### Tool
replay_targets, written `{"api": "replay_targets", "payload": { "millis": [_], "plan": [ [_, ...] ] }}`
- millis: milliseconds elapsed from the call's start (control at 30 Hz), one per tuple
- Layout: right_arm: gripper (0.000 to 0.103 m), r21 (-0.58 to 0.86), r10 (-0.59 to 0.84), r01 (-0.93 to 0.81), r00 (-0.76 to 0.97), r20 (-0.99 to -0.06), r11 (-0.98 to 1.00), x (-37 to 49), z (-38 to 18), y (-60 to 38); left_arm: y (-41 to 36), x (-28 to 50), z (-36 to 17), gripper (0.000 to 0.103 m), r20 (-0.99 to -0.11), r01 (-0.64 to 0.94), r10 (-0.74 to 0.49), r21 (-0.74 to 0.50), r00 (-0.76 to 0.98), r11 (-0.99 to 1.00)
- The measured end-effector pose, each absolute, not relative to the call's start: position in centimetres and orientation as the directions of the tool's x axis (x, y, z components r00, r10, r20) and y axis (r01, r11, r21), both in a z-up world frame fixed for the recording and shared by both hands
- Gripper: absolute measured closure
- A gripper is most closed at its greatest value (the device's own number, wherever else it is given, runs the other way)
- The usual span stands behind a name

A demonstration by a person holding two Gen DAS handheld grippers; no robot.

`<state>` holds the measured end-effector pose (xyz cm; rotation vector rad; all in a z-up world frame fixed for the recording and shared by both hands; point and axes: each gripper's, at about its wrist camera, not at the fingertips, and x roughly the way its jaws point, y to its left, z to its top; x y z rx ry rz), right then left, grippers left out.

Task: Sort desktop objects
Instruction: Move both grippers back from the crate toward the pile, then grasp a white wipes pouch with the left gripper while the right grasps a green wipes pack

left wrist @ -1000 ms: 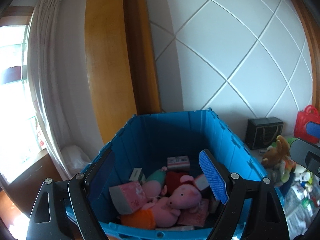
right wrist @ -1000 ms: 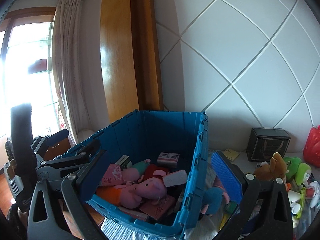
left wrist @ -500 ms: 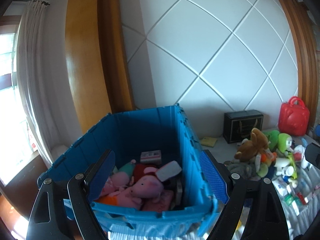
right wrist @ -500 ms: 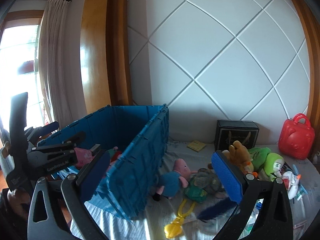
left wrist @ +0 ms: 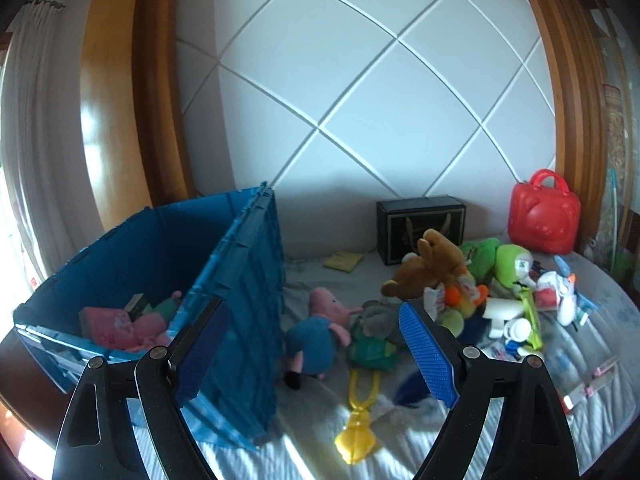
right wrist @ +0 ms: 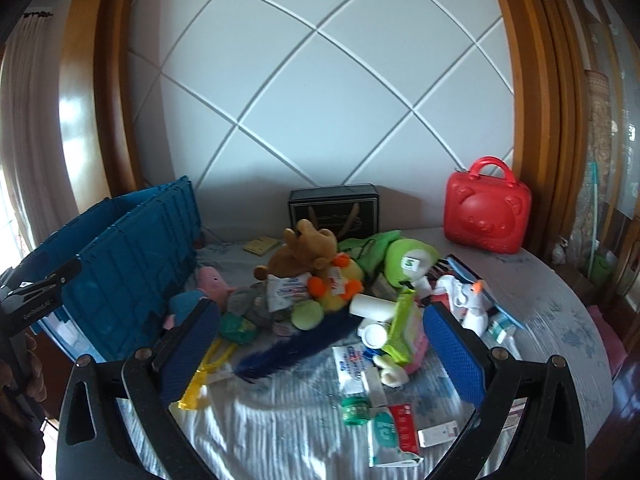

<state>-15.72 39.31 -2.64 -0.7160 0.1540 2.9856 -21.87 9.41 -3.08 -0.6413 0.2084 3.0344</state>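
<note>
1. Left wrist view: the blue crate (left wrist: pixel 240 280) stands at the table's left end, with pink plush toys (left wrist: pixel 150 326) and a pink box (left wrist: pixel 106 322) inside.
2. Just beside its right wall lies a pig plush in blue (left wrist: pixel 316 332); a yellow toy (left wrist: pixel 358 428) lies in front of it.
3. The left gripper (left wrist: pixel 314 354) is empty, its jaws wide apart, one finger before the crate wall.
4. Right wrist view: the right gripper (right wrist: pixel 320 354) is likewise spread and empty above a heap holding a brown plush (right wrist: pixel 304 250), a green plush (right wrist: pixel 408 258), a dark blue feather (right wrist: pixel 296 350) and small packets (right wrist: pixel 394 430).
5. Behind stand a black box (right wrist: pixel 334 210) and a red case (right wrist: pixel 486 208).
</note>
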Motion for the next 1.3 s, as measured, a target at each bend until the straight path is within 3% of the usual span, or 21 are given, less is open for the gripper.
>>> {"api": "replay_targets", "payload": {
  "millis": [233,600,1033,1300],
  "plan": [
    [0.0,0.096,0.097,-0.174,-0.838,-0.537,-0.98,-17.3,-6.2,43.1,12.8,-24.9,-6.1,0.016,-0.467,-0.161,0.078,0.14,-0.881,-0.977],
    [0.0,0.094,0.062,-0.151,-0.787,-0.614,-0.984,-21.6,-9.2,43.4,16.9,-30.8,-9.6,0.016,-0.519,-0.285,0.177,0.136,-0.836,-0.949],
    [0.0,0.07,0.062,-0.205,-0.573,-0.817,-0.976,-39.4,-18.8,50.5,23.6,-40.4,-16.2,0.016,-0.621,-0.395,0.25,0.106,-0.743,-0.913],
    [0.0,-0.021,0.119,-0.215,-0.452,-0.884,-0.976,-45.2,-24.4,52.4,26.9,-46.8,-20.4,0.016,-0.676,-0.438,0.259,0.105,-0.69,-0.893]
  ]
}}
